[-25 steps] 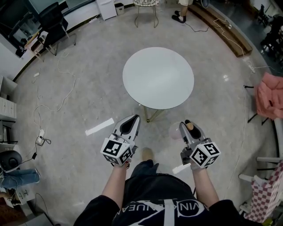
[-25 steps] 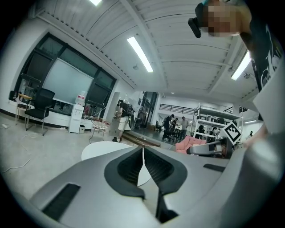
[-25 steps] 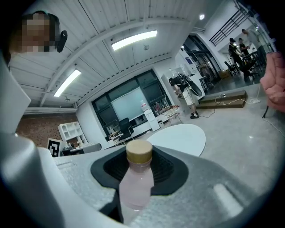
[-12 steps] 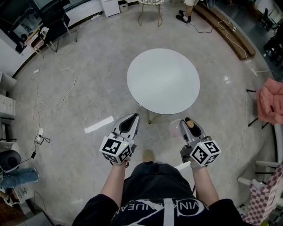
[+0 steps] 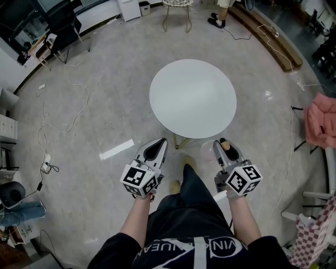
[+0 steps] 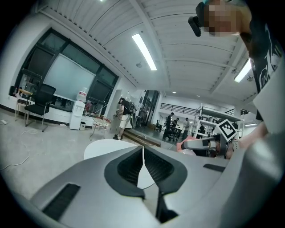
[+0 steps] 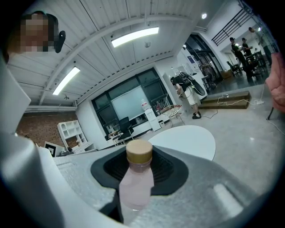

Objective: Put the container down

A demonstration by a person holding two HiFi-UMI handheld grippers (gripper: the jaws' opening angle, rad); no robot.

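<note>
My right gripper [image 5: 224, 149] is shut on a small pale pink bottle [image 7: 136, 182] with a tan cap [image 7: 139, 152]; the cap [image 5: 225, 147] shows between the jaws in the head view. The bottle stands upright in the jaws, short of the round white table [image 5: 192, 98] ahead. That table [image 7: 187, 140] lies beyond the bottle in the right gripper view. My left gripper [image 5: 154, 149] is shut with nothing in it; its jaws meet along a thin seam [image 6: 143, 162]. Both grippers hover over the floor, in front of the table's near edge.
A wire chair [image 5: 177, 5] and a person's feet [image 5: 214, 20] stand beyond the table. A black office chair [image 5: 63, 23] is far left, cables [image 5: 58, 123] trail over the floor, a white tape strip [image 5: 117, 149] lies left of my left gripper. Pink cloth [image 5: 320, 122] hangs at right.
The table has shifted slightly lower and closer in the head view as I stepped toward it. My leg now swings forward between the grippers. Both grippers keep their state.
</note>
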